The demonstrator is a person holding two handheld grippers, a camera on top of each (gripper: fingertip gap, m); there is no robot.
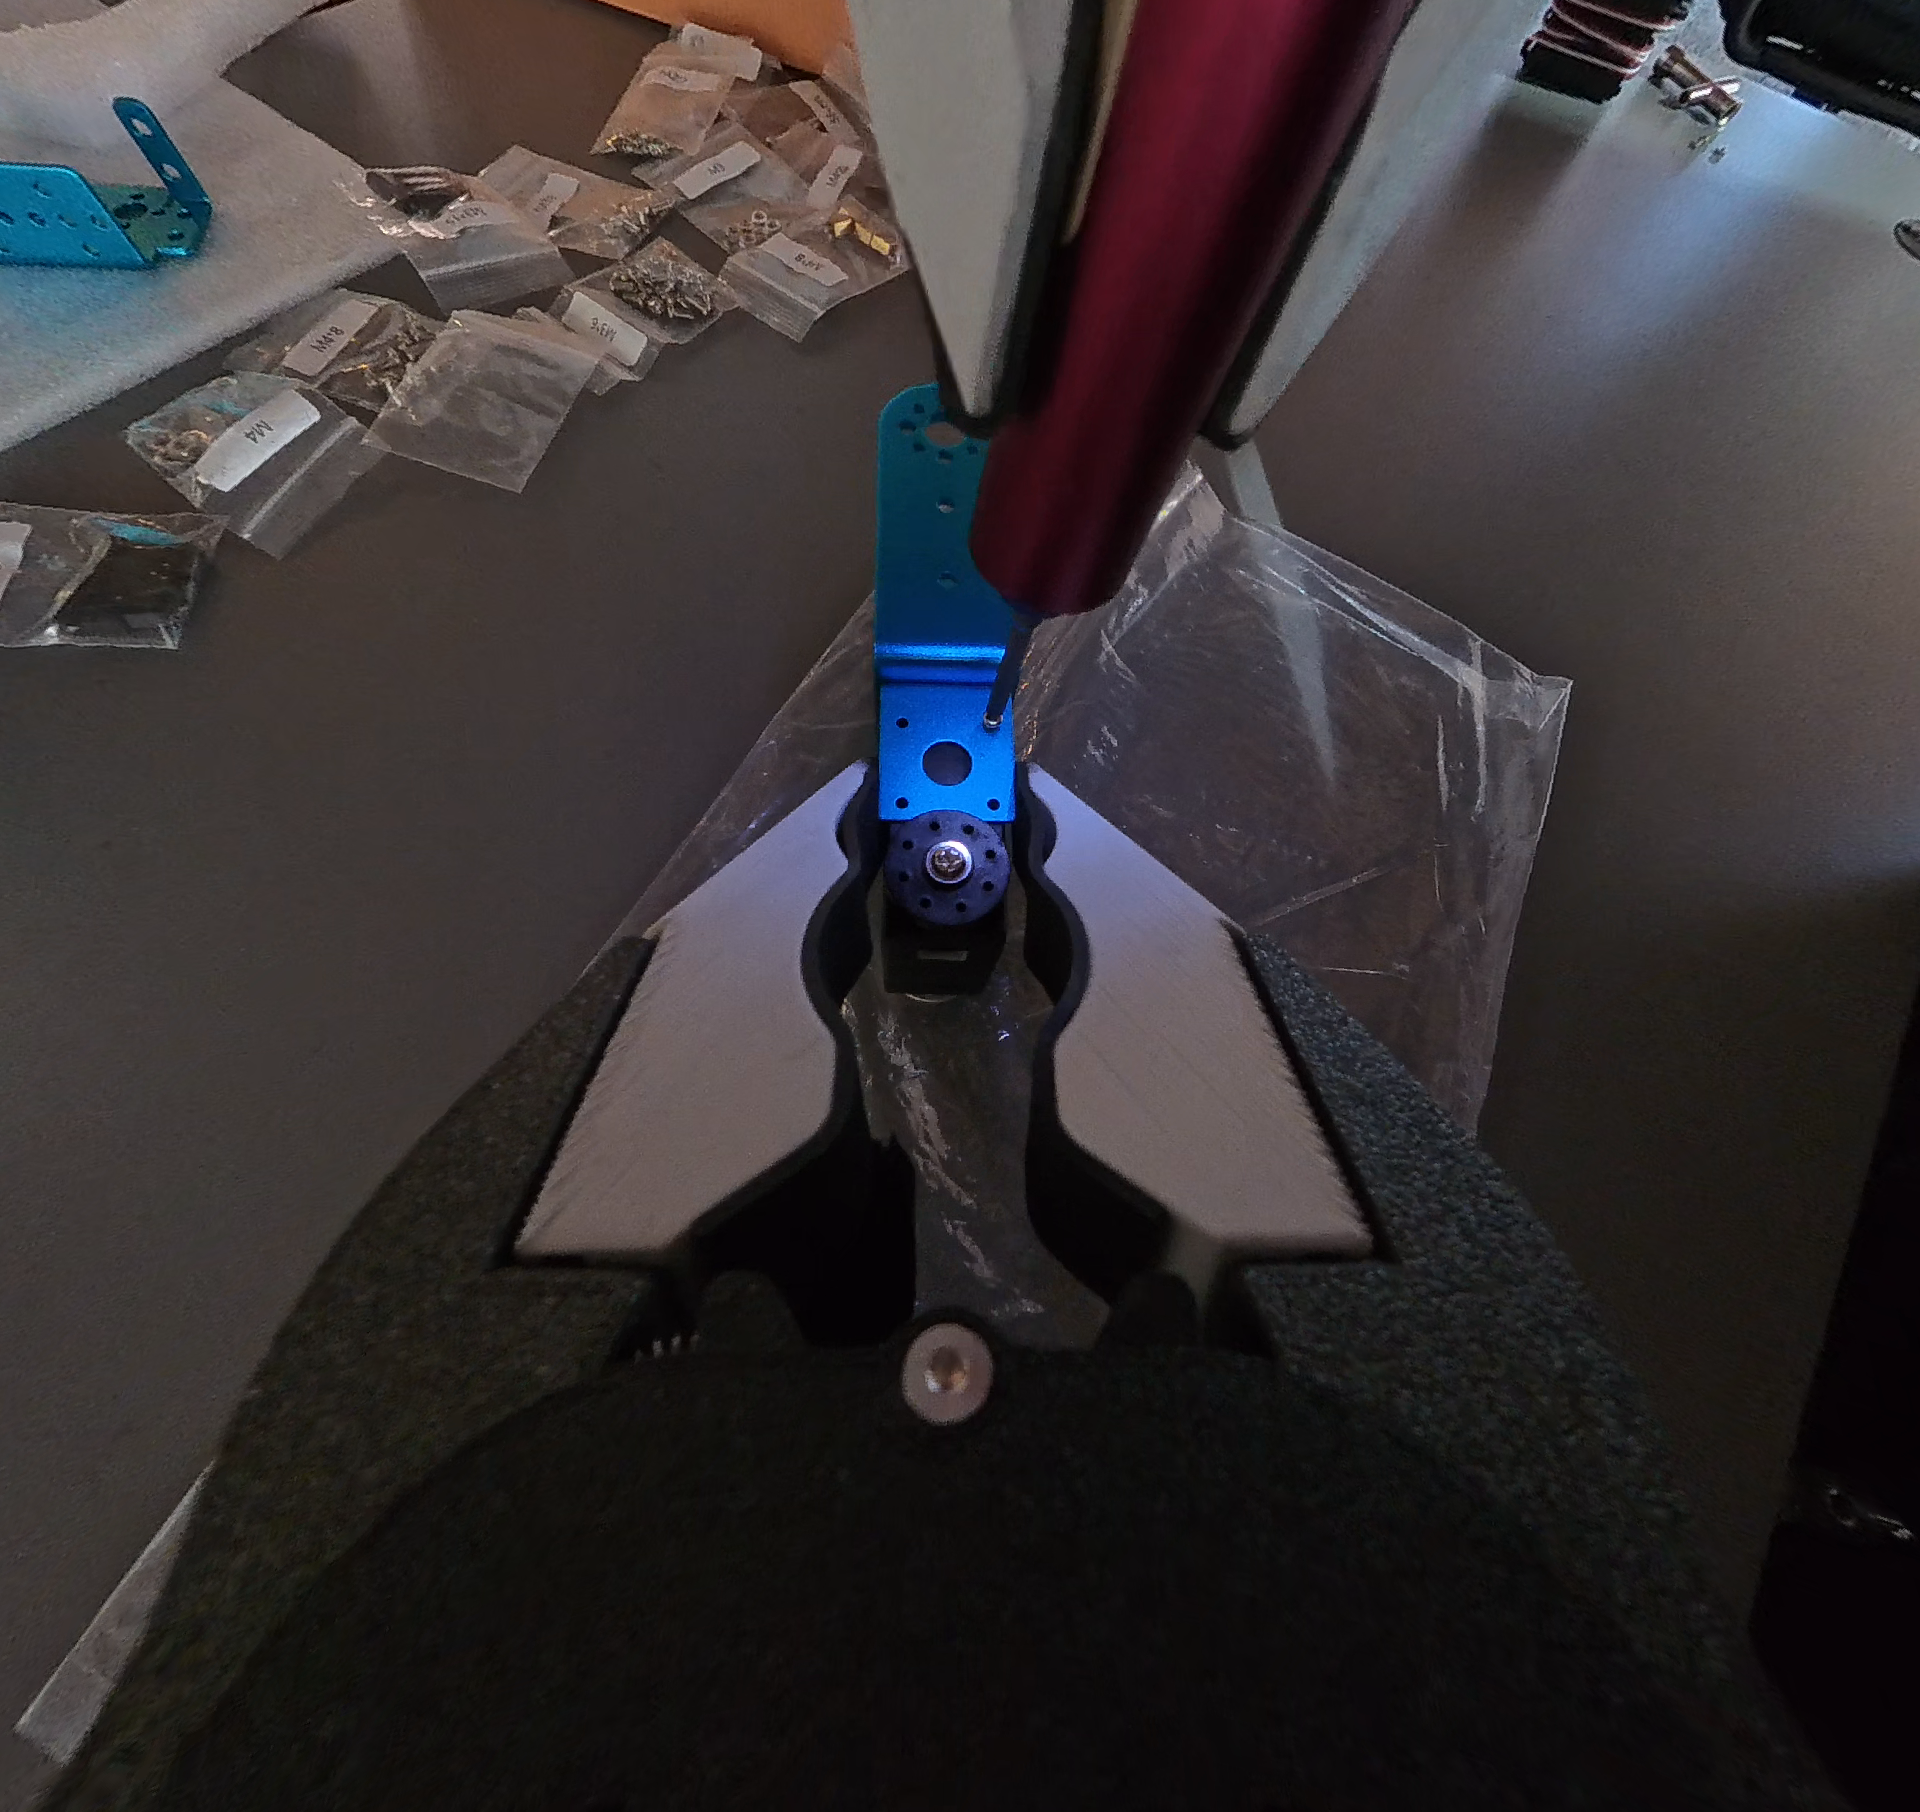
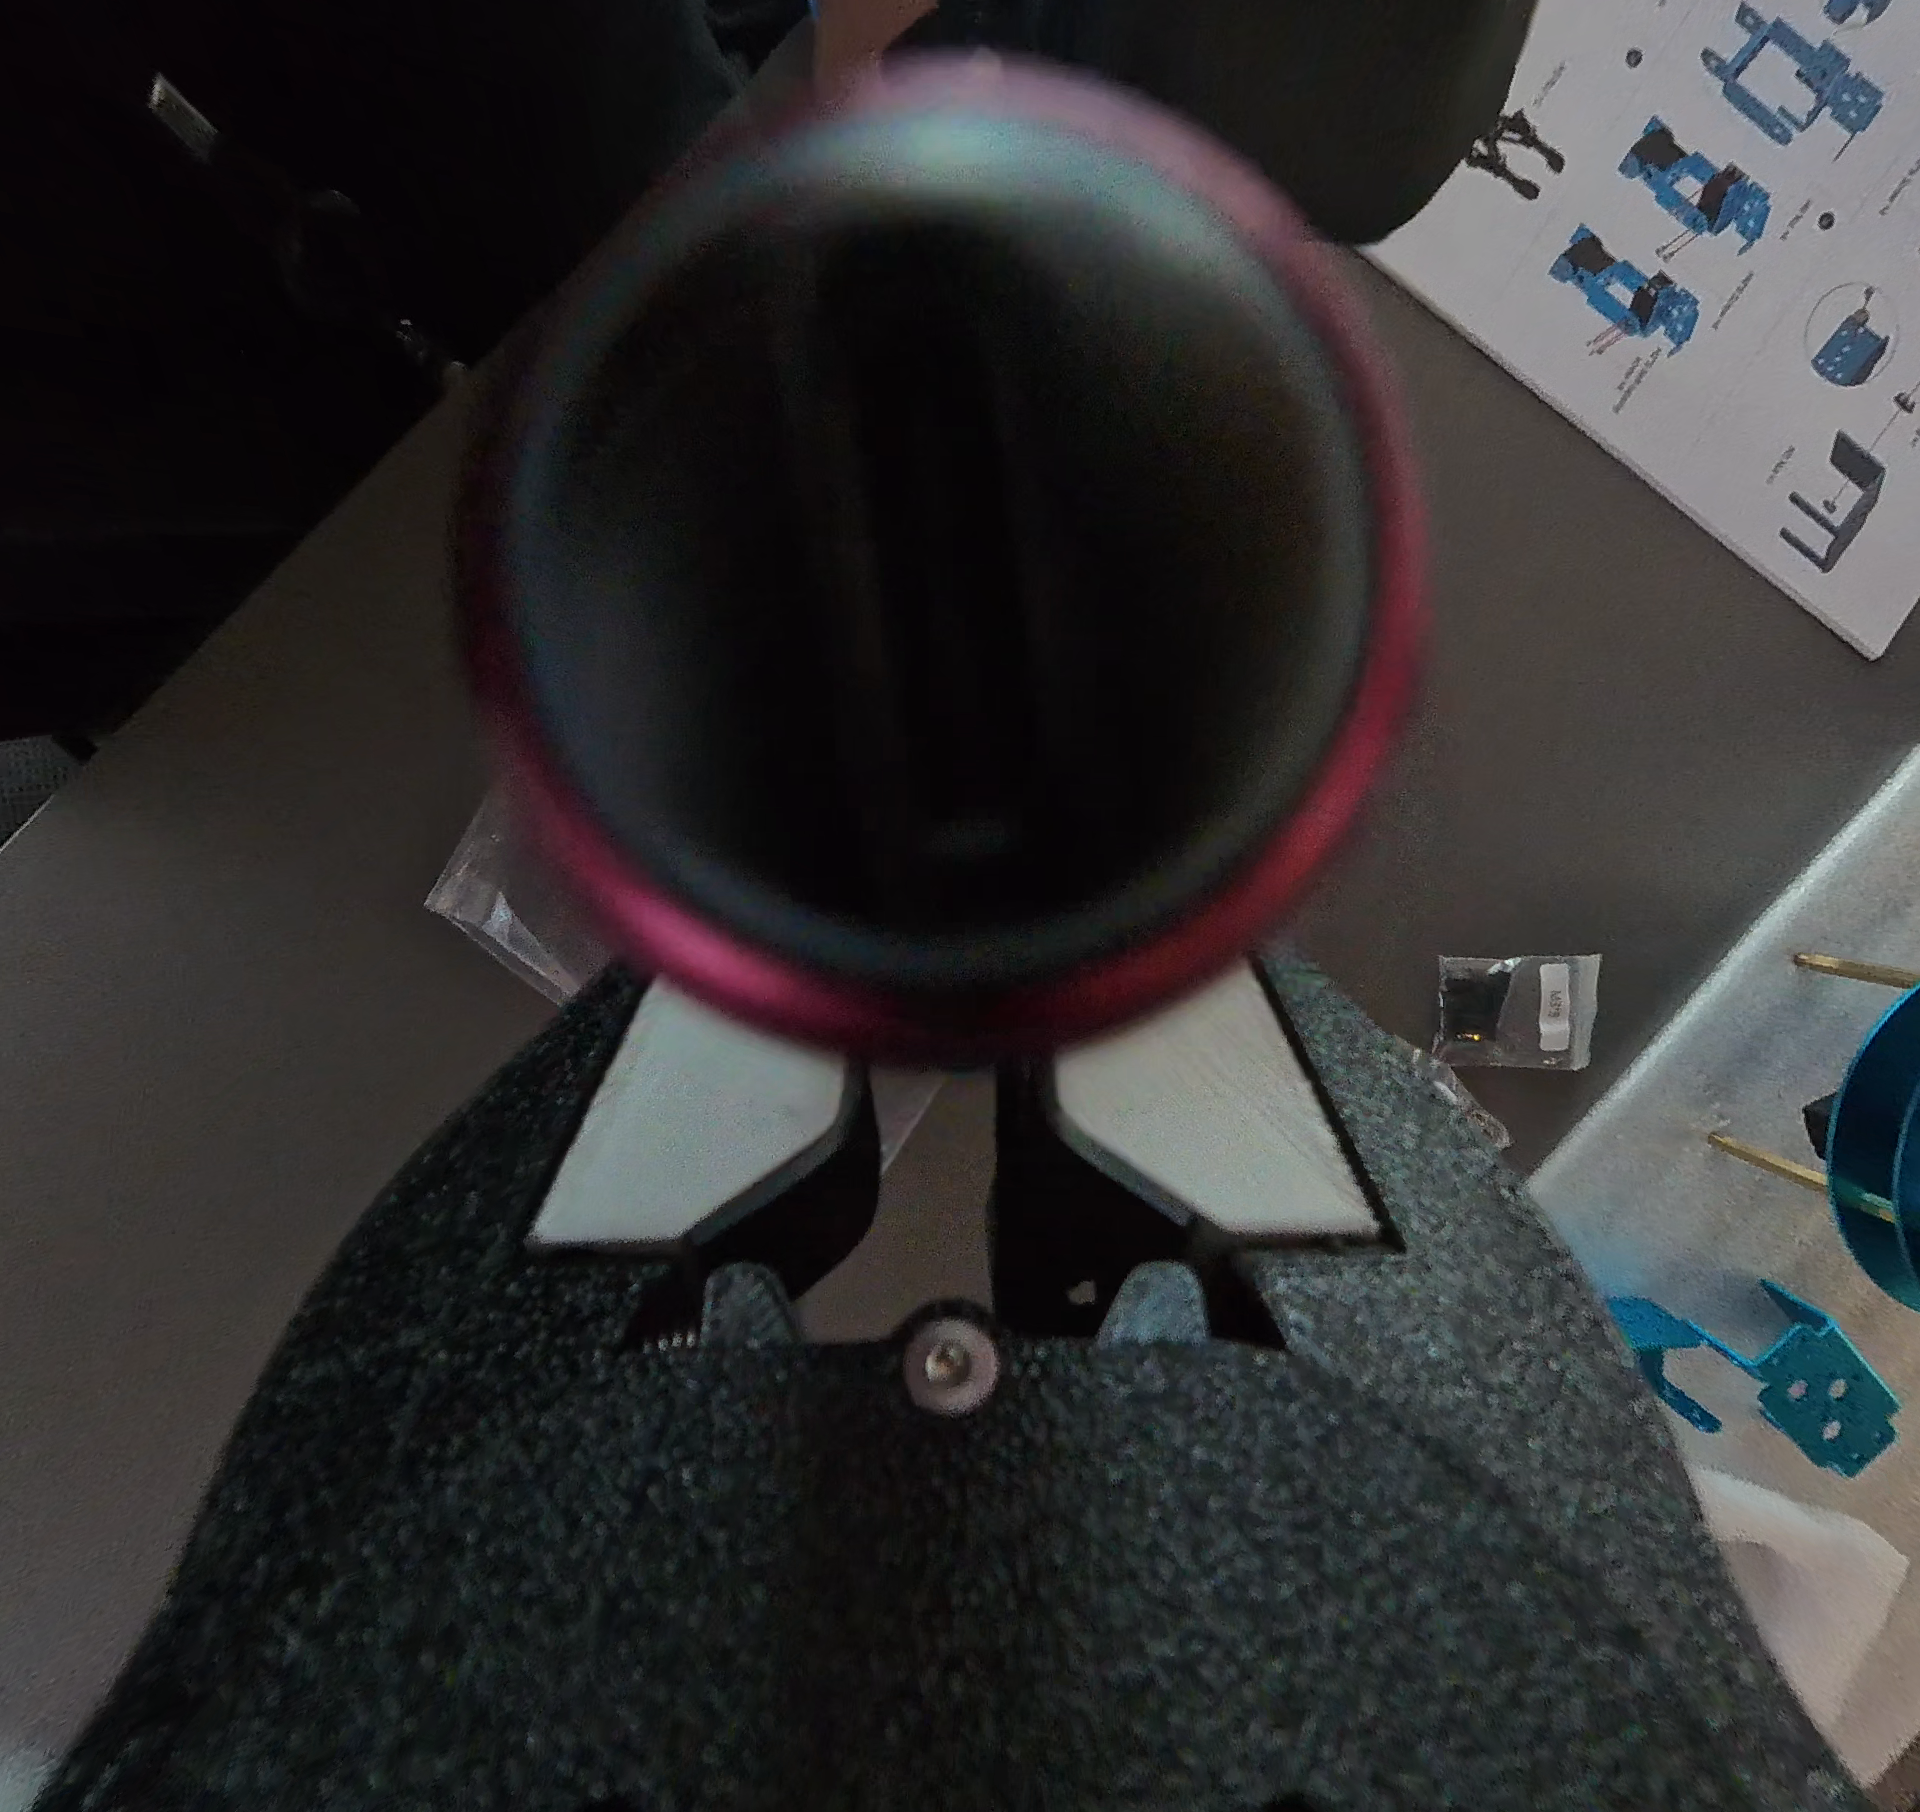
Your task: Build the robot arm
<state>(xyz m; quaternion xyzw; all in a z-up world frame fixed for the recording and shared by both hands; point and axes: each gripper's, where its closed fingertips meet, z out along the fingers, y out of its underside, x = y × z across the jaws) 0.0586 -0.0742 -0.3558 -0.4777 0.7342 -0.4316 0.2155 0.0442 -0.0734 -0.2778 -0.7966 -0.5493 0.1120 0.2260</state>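
A grey-brown desk (image 1: 520, 827) is strewn with small labelled hardware bags (image 1: 457, 339), white foam (image 1: 125, 48) and a clear plastic bag (image 1: 1299, 775). The left tool (image 1: 940, 889) is clenched on a black servo (image 1: 943, 869) bearing a blue bracket (image 1: 930, 640). The right tool (image 1: 1117, 422) is seen clamped on a red screwdriver (image 1: 1174, 235), its tip touching a screw (image 1: 993, 723) on the bracket, just beyond the left tool's fingertips.
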